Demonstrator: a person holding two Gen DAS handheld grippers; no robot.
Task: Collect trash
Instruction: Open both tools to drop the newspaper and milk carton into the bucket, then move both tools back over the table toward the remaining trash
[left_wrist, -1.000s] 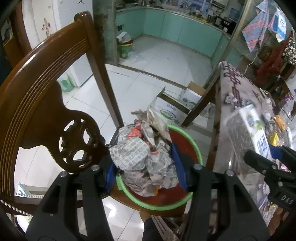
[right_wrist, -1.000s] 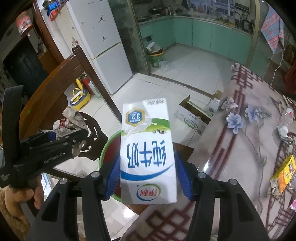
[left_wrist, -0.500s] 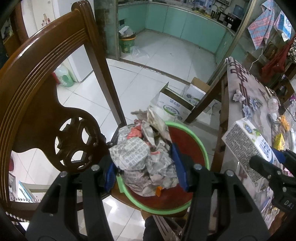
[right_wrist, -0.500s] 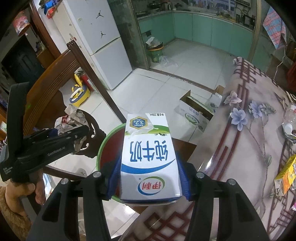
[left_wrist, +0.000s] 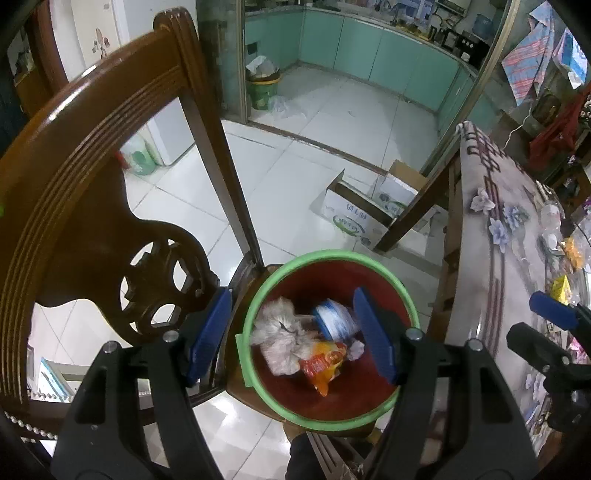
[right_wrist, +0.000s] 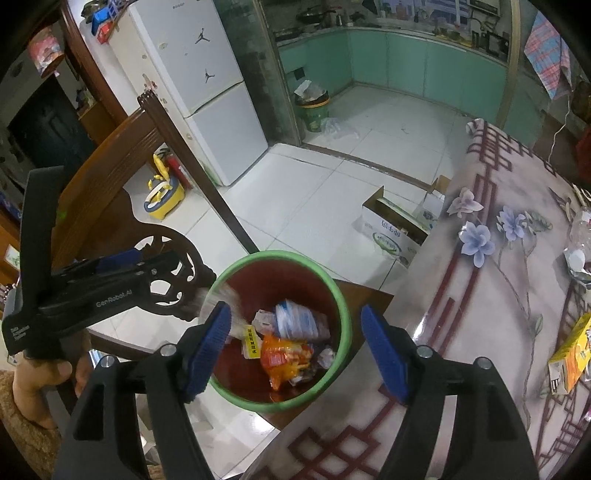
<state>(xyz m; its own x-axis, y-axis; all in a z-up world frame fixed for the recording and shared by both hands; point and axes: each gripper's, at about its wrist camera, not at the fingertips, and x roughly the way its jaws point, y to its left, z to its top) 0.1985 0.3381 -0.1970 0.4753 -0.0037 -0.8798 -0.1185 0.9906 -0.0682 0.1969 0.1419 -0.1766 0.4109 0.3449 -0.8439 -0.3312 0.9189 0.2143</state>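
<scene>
- The left tool (left_wrist: 291, 334) hangs over the bin (left_wrist: 391, 275), its blue pads spread wide and holding nothing.
- The right tool (right_wrist: 295, 347) is also spread wide and empty above the same bin, whose green rim (right_wrist: 343, 295) shows between its pads.
- The bin, red inside with a green rim, stands on the seat of a wooden chair (left_wrist: 92, 155), just beside the table (right_wrist: 498, 295) edge.
- Inside the bin lie a crumpled pale wad (left_wrist: 277, 332), a blue-and-white carton (right_wrist: 295, 319), an orange wrapper (right_wrist: 284, 356) and a small yellow label (right_wrist: 251, 341).
- A blurred grey streak (right_wrist: 221, 295) crosses the bin's rim by the right tool's left pad; what it is cannot be told.
- A yellow box (right_wrist: 572, 350) lies on the flowered tablecloth, well apart from the bin.
- An open cardboard box (left_wrist: 354, 214) sits on the tiled floor beyond the bin.
</scene>
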